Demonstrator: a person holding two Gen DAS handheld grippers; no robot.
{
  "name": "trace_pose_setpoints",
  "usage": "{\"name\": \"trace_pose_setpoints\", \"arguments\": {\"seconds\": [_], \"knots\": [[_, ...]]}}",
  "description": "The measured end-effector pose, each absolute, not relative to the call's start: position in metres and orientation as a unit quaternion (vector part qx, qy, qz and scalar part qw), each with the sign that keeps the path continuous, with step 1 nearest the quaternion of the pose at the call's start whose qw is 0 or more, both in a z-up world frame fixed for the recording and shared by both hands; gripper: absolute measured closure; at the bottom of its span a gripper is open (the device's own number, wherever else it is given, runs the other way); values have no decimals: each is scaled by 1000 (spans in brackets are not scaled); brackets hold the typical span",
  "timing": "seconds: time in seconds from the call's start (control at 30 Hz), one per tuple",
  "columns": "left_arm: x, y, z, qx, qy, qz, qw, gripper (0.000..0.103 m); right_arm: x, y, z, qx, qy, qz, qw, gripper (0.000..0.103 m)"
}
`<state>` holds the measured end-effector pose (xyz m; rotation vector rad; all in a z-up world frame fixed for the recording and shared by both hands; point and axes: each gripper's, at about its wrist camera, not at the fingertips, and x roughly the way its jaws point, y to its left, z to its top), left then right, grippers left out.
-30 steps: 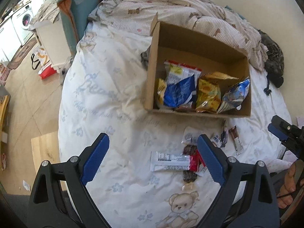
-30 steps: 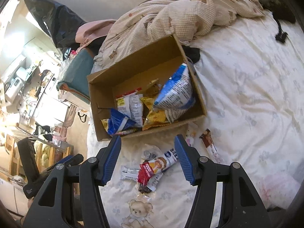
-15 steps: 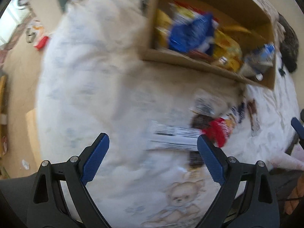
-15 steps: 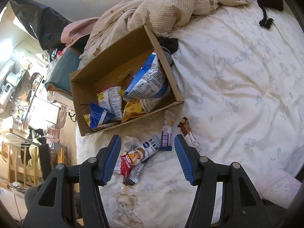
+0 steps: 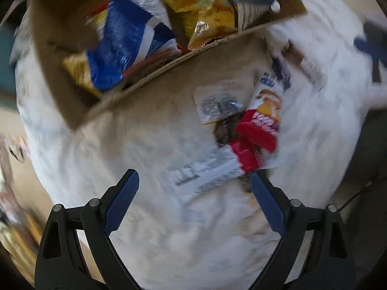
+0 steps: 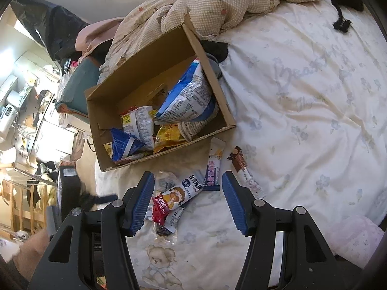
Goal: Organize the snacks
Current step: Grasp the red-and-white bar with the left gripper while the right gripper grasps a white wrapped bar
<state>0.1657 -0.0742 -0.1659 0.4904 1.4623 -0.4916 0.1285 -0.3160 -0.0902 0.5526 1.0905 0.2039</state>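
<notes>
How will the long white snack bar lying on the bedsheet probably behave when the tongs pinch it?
The white snack bar looks thin and flat, so probably light. Its glossy wrapper may slip. Lying on the soft bedsheet, it will probably sink rather than roll.

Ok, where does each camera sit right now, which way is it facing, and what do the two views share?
Left wrist: on the left gripper, facing down onto loose wrappers on the bedsheet; its open blue fingers show.
Right wrist: on the right gripper, angled down over the bed toward the cardboard box; its open fingers and part of a hand at lower left show.
Shared: the box of snack bags and the red-and-white packet.
</notes>
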Motion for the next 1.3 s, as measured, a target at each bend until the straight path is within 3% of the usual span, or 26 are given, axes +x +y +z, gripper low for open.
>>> {"name": "trace_pose_setpoints", "arguments": {"seconds": [0.3,0.37,0.47,0.73,1.03,1.3], "knots": [[167,-110,-201,316,648,-299,626,30,130,-319,-96,257,520,84,810,41],[173,-109,-203,290,659,-302,625,54,131,-319,-97,257,521,82,810,41],[175,-110,-199,269,667,-314,619,71,132,-318,-98,254,523,82,810,41],[165,-110,-172,265,663,-272,645,75,134,-319,-97,262,521,82,808,41],[161,-58,-107,42,671,-161,722,75,136,-317,-131,323,572,93,748,41],[117,-5,-129,-46,659,-85,746,75,147,-277,-174,416,610,70,670,41]]}}
